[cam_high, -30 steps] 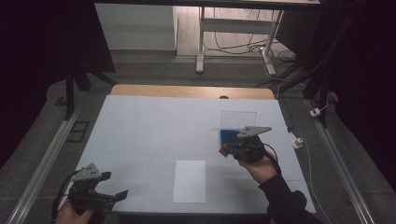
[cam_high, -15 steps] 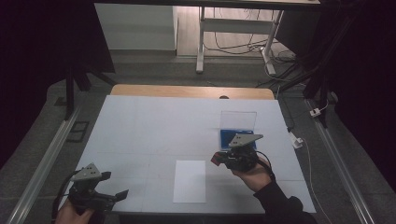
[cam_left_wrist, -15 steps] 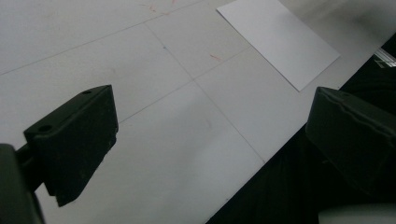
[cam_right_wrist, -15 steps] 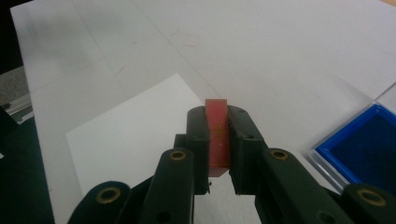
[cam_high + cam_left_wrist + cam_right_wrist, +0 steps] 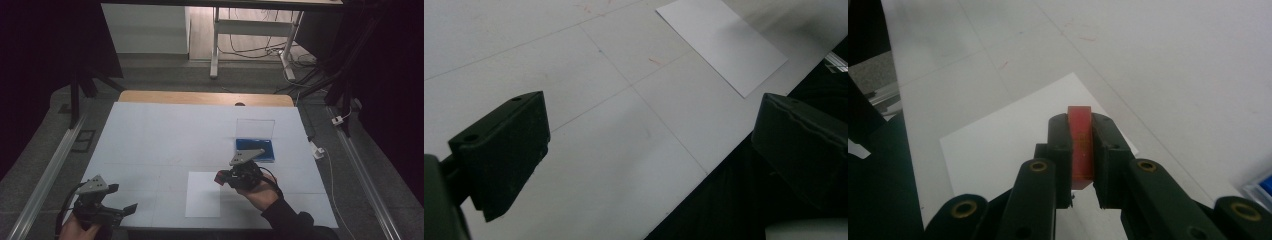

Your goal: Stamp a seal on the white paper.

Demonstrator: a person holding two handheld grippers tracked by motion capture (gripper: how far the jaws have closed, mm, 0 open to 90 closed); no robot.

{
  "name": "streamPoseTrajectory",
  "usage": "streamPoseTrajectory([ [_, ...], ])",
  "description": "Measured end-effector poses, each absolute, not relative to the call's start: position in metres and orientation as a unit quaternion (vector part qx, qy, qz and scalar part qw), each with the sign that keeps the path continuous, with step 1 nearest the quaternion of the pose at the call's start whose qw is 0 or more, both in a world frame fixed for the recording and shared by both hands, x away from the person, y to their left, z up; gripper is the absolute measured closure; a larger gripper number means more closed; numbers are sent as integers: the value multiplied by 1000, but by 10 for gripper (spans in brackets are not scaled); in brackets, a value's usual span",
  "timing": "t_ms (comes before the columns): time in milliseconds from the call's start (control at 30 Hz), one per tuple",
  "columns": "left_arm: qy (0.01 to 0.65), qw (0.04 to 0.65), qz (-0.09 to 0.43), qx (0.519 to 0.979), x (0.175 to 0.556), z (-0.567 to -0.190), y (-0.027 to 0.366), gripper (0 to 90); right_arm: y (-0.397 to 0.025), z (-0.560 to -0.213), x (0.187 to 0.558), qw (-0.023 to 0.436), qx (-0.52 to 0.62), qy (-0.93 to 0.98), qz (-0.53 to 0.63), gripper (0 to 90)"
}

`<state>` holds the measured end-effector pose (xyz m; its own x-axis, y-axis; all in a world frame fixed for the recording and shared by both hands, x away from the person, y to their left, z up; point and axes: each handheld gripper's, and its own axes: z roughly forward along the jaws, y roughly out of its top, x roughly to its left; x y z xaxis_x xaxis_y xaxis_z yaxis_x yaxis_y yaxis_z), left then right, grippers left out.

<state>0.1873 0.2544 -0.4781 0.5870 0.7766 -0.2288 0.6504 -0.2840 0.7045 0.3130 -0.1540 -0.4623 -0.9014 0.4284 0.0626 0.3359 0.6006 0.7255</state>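
The right gripper [image 5: 220, 178], clamped on a red block [image 5: 1081, 142], has been carried from the blue case [image 5: 255, 149] near the table's right edge to the white sheet [image 5: 204, 194] at the near edge. Placement on the sheet is judged imminent. The left gripper [image 5: 129, 209] is held wide open at the near left corner.

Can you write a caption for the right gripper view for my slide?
Right hand-held gripper pinching a small red block above a white paper sheet.

White table [image 5: 150, 135], grey floor [image 5: 165, 75], cables [image 5: 250, 47], dark surroundings
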Motion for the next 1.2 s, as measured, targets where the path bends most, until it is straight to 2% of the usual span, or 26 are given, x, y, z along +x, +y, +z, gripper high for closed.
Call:
streamPoseTrajectory([
  [1200,448,397,79,797,187,-478,255,27,-107,-498,309,47,142,928,341,804],
])
